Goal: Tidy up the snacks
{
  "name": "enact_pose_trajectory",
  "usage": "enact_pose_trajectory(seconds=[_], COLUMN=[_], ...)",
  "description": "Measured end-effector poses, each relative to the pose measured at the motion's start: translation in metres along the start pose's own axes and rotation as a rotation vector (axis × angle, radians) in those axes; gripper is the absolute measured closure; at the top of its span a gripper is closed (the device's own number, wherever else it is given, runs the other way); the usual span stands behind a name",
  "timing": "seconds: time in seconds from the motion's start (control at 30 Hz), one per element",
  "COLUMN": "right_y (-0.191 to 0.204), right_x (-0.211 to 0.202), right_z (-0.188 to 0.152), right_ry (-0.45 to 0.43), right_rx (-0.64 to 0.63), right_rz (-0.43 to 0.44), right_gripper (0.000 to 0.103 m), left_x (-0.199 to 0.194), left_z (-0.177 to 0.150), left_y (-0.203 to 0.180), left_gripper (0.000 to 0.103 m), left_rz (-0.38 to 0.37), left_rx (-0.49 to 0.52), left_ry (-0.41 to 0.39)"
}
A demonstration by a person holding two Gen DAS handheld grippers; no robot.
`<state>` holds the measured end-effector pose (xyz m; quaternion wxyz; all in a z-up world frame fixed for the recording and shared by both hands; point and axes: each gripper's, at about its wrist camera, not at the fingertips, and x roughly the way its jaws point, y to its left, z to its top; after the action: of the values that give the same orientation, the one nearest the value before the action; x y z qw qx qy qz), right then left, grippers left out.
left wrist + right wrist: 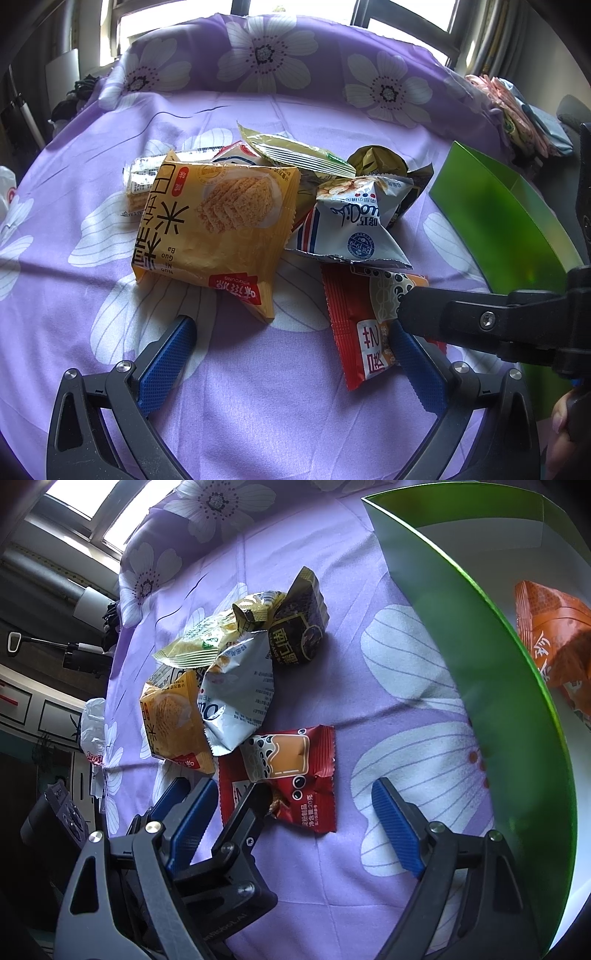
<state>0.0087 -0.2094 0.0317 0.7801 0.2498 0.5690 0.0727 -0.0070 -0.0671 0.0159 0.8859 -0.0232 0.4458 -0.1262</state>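
A pile of snack packets lies on the purple flowered cloth: a big yellow rice-cracker packet (pixel 218 221), a white and blue packet (pixel 354 225), a pale green packet (pixel 295 151), a dark packet (pixel 299 627) and a red milk-tea packet (pixel 369 317) (pixel 291 775). My left gripper (pixel 291 354) is open, its right finger beside the red packet. My right gripper (pixel 291 812) is open, just short of the red packet, its left finger (pixel 436 306) resting over the packet's edge. A green box (pixel 480 664) at the right holds an orange packet (pixel 554 638).
The green box (pixel 498 218) stands at the right edge of the cloth. More packets (pixel 517 110) are stacked beyond it at the far right. A white plastic bag (pixel 92 734) lies off the left edge. Windows are behind.
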Motion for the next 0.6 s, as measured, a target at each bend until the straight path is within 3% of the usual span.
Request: enact_pose_trajectory(seconds=[0.23,0.33,0.37,0.47,0.6], right_y=[0.007,0.011,0.014,0.019,0.016], right_x=[0.003,0.005,0.005,0.009,0.009], right_z=[0.0,0.0,-0.001,-0.003,-0.001], right_ry=[-0.007,-0.014,-0.019,-0.012,-0.021], right_rx=[-0.036,-0.062,-0.083,-0.125,-0.12], right_rz=[-0.044,-0.068,-0.082,-0.07,-0.058], right_gripper=[0.016,0.02,0.031,0.047,0.05], left_x=[0.0,-0.004,-0.007,-0.006,-0.009], left_z=[0.004,0.004,0.003,0.001,0.003], left_y=[-0.002,-0.006,-0.01,-0.019,-0.021], left_gripper=[0.0,0.002,0.013,0.037,0.043], left_rz=[-0.013,-0.09,-0.124,-0.223,-0.21], left_rx=[-0.005,-0.018,-0.017,-0.003,-0.005], left_ry=[0.015,0.007,-0.01,-0.016,-0.02])
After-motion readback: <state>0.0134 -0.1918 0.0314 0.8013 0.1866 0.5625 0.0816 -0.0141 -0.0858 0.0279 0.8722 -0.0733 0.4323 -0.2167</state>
